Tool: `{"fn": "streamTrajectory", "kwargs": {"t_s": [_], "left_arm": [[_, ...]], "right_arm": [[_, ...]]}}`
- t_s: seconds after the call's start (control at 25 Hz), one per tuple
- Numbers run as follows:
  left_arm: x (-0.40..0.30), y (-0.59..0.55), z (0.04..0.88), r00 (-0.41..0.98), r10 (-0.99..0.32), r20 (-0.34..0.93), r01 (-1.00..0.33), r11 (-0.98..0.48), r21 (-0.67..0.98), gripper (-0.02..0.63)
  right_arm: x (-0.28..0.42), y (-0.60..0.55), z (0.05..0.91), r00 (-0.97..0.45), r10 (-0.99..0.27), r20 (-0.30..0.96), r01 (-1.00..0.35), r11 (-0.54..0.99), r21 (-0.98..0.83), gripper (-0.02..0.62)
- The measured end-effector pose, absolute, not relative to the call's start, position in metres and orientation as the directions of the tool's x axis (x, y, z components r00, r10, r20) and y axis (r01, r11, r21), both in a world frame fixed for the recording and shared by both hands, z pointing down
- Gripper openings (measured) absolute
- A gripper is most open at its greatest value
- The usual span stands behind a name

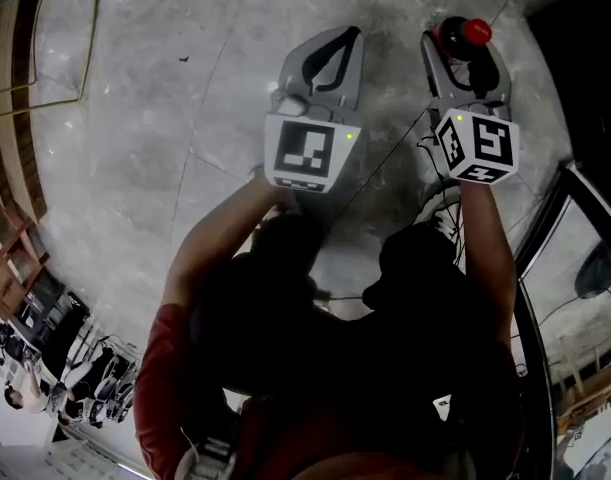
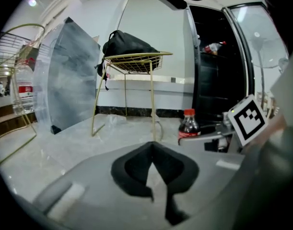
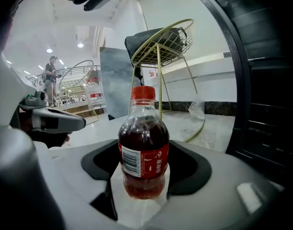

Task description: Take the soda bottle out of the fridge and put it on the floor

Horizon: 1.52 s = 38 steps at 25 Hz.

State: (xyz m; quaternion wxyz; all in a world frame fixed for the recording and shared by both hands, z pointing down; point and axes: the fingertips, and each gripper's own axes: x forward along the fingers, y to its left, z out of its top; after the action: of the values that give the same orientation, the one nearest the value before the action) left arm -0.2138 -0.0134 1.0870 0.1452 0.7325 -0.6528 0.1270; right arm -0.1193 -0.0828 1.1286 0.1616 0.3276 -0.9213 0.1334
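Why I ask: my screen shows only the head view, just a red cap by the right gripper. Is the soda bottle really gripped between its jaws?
Observer: Yes. The right gripper view shows the soda bottle upright, with the jaws of the right gripper pressing on its lower body.
Operator: Is the fridge open?
Observer: Yes. The left gripper view shows the fridge open, with another bottle lying inside.

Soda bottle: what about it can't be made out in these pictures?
- Floor contact: head view, right gripper covers the soda bottle below its cap.
- Lower half: left gripper view, behind the right gripper's fingers.
- Label print: right gripper view, blurred.
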Motion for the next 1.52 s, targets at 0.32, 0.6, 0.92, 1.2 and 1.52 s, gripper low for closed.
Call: {"fn": "streamTrajectory", "kwargs": {"t_s": [0.32,0.6,0.92,1.2,1.52], "left_arm": [[-0.211,-0.012,1.084,0.111,-0.941,0.320,-0.994,-0.106,0.032,-0.001],[-0.211,-0.015,1.078,0.100,-0.948,0.301,-0.994,-0.105,0.000,-0.001],[-0.208,-0.019,1.079,0.112,-0.948,0.298,-0.993,-0.117,0.003,0.000],[-0.208,-0.015,1.083,0.113,-0.947,0.301,-0.993,-0.119,0.000,0.000],[-0.201,-0.017,1.085,0.130,-0.943,0.306,-0.991,-0.137,-0.003,-0.001]], "right_arm": [[-0.137,-0.110,1.157,-0.734,-0.559,0.386,-0.633,0.768,-0.093,0.301],[-0.142,-0.125,1.172,-0.716,-0.587,0.378,-0.651,0.757,-0.058,0.301],[-0.135,-0.126,1.184,-0.713,-0.592,0.376,-0.652,0.757,-0.045,0.301],[-0.126,-0.117,1.187,-0.711,-0.604,0.360,-0.662,0.748,-0.051,0.301],[-0.123,-0.109,1.187,-0.708,-0.610,0.356,-0.657,0.754,-0.013,0.301]]}}
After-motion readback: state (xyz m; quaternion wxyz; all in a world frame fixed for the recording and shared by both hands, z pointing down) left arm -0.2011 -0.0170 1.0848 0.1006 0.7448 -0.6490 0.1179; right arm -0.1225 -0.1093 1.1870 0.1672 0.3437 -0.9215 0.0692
